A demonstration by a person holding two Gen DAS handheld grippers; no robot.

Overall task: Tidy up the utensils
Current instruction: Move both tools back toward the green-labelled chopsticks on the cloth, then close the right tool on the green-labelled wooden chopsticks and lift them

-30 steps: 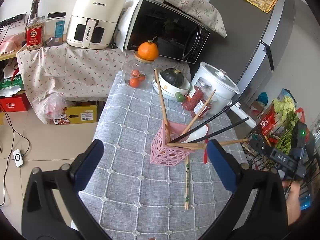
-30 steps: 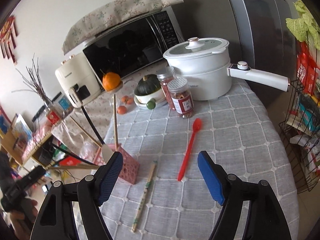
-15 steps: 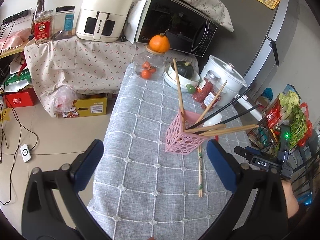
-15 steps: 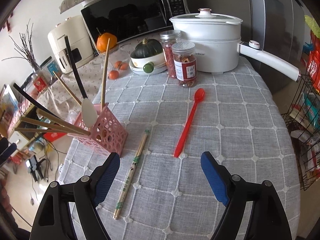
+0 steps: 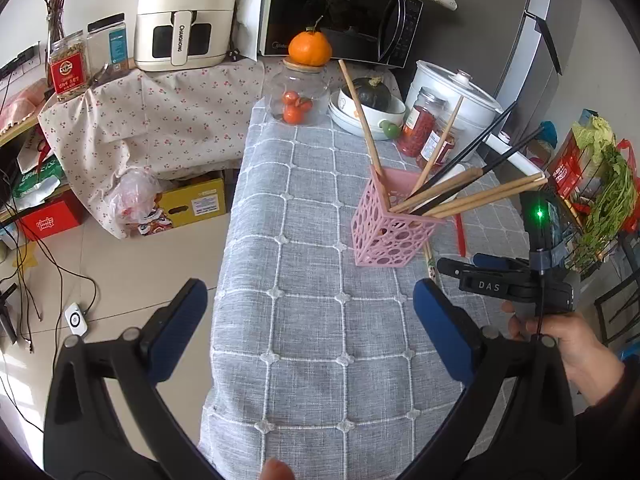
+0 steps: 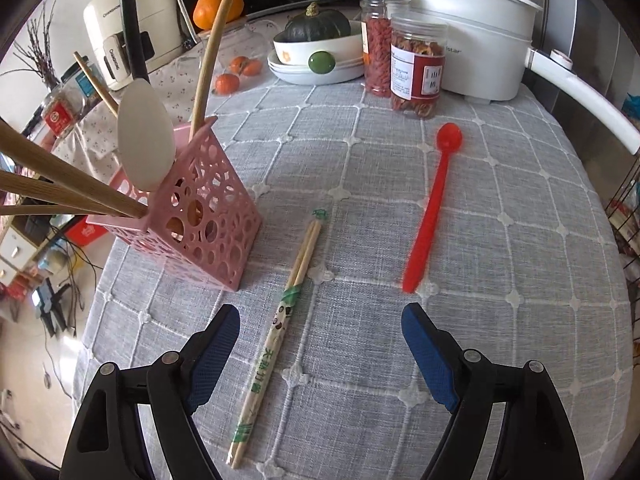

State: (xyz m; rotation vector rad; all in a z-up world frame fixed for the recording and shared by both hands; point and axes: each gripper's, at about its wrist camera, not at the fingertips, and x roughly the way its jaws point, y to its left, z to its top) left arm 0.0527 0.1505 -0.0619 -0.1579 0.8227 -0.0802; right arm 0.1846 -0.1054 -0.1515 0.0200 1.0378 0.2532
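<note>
A pink perforated utensil holder (image 6: pixel 192 216) (image 5: pixel 394 224) stands on the grey checked tablecloth, filled with wooden and black chopsticks and a white spoon (image 6: pixel 146 136). A wrapped pair of chopsticks (image 6: pixel 276 320) lies flat just right of the holder. A red spoon (image 6: pixel 432 204) lies further right. My right gripper (image 6: pixel 320 332) hovers open low over the cloth, its jaws astride the near half of the wrapped chopsticks without touching them. My left gripper (image 5: pixel 310 320) is open and empty above the table's near left edge; the right gripper (image 5: pixel 500 276) appears to its right, held by a hand.
At the back stand a white pot (image 6: pixel 464 28), two jars (image 6: pixel 416 68), stacked bowls with a squash (image 6: pixel 320 52), a glass jar under an orange (image 5: pixel 300 92), a microwave (image 5: pixel 340 16) and an air fryer (image 5: pixel 184 16). A wire rack with greens (image 5: pixel 600 200) flanks the table's right side.
My right gripper has dropped down and forward, close over the wrapped chopsticks, and its jaws have spread a little wider. The left gripper has sunk slightly and tilted.
</note>
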